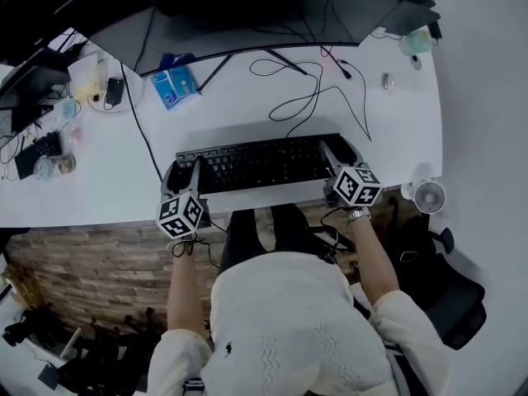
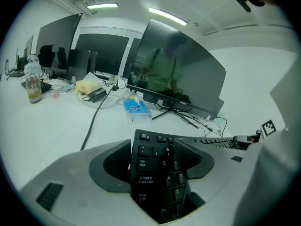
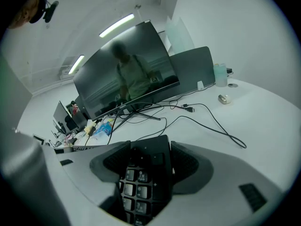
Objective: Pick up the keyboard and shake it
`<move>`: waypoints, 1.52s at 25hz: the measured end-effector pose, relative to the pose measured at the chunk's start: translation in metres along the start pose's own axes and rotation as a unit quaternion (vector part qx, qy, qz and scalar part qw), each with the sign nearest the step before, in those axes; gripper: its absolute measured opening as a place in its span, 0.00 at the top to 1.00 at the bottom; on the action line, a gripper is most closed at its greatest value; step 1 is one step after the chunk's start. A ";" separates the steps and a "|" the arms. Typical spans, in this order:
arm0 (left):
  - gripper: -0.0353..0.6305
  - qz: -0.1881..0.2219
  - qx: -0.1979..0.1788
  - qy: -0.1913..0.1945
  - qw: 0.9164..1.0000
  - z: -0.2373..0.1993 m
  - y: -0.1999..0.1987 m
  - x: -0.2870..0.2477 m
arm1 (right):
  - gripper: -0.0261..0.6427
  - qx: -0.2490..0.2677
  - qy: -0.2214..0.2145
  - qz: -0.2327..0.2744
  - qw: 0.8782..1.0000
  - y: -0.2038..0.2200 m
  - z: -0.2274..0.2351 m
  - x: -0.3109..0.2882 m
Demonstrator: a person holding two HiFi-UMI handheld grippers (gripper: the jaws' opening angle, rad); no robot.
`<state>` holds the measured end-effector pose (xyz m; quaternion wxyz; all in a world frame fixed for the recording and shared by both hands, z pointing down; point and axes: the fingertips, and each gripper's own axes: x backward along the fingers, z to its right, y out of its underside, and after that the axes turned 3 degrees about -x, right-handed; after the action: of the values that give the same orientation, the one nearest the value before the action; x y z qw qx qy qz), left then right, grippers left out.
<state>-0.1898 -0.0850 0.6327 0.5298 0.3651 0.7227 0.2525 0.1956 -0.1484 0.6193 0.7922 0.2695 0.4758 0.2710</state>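
Now our left tongs (image 2: 157,161) and right tongs (image 3: 148,166) clench the keyboard (image 1: 260,163) by its ends at the counter (image 1: 99,190) edge; next, we should lift evenly.

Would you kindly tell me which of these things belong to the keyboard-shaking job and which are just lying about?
In the job: keyboard, left gripper, right gripper, each shut on one end.
Lying about: blue tissue pack, loose cables, small fan, monitor.

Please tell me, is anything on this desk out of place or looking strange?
Only the keyboard: it is clamped at both ends by the left tongs and right tongs. Loose black cables sprawl behind it.
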 end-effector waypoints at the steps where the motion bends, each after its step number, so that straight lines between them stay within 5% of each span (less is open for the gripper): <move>1: 0.53 -0.003 0.001 0.000 1.000 -0.001 0.003 -0.001 | 0.58 -0.002 0.002 -0.003 1.000 0.003 0.001 -0.001; 19: 0.53 -0.046 0.011 -0.001 0.999 -0.010 0.047 -0.022 | 0.58 -0.013 0.023 -0.040 0.999 0.043 0.023 -0.016; 38: 0.53 -0.048 0.005 -0.004 0.999 -0.019 0.055 -0.039 | 0.58 -0.013 0.014 -0.033 0.999 0.052 0.031 -0.039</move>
<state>-0.1869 -0.0822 0.7023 0.5420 0.3339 0.7387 0.2215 0.1987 -0.1438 0.6910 0.7976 0.2394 0.4915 0.2548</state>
